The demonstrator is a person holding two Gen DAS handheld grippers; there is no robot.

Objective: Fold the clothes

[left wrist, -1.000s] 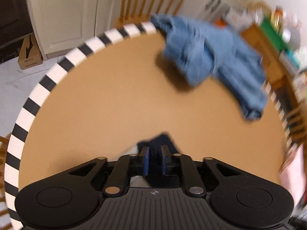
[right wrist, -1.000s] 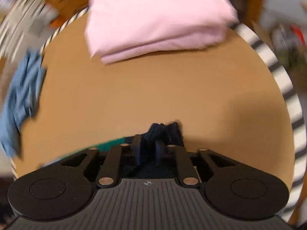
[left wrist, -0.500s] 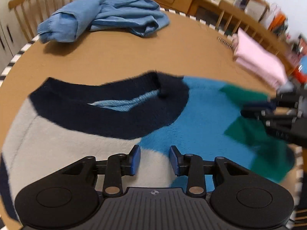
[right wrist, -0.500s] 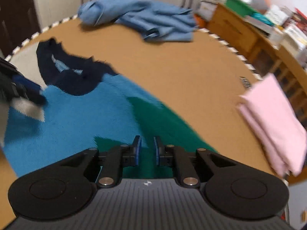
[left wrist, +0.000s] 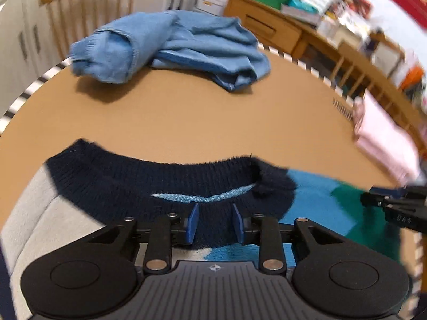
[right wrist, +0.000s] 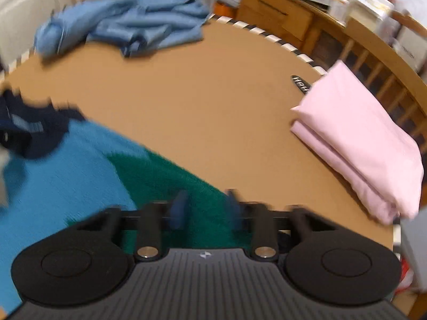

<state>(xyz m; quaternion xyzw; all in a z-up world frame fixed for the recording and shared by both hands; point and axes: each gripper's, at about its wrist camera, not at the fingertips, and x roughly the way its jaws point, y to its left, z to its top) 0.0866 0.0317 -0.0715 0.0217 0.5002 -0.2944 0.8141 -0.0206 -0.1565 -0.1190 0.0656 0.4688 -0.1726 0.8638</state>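
Sweater: a knit sweater in blocks of pale grey, bright blue and green with a navy collar lies spread at the near side of the round table, collar toward the table's middle.
Collar: the navy ribbed neckband curves across the left wrist view, a thin light-blue strip showing inside it.
Left gripper: the left gripper sits over the collar with navy knit between its blue pads; the jaws are closing and a gap shows on each side of the fabric, so the pads do not press it.
Right gripper: the right gripper is over the green block of the sweater, blurred; its jaws are opening, green knit lies between them, pads apart and not clamped on it.
Blue garment: a crumpled light-blue garment lies at the far edge of the table, well apart from the sweater.
Pink stack: a folded pink cloth rests at the right edge.
Table rim: a black-and-white striped band runs round it.
Surroundings: wooden chair backs and cluttered wooden furniture stand behind.
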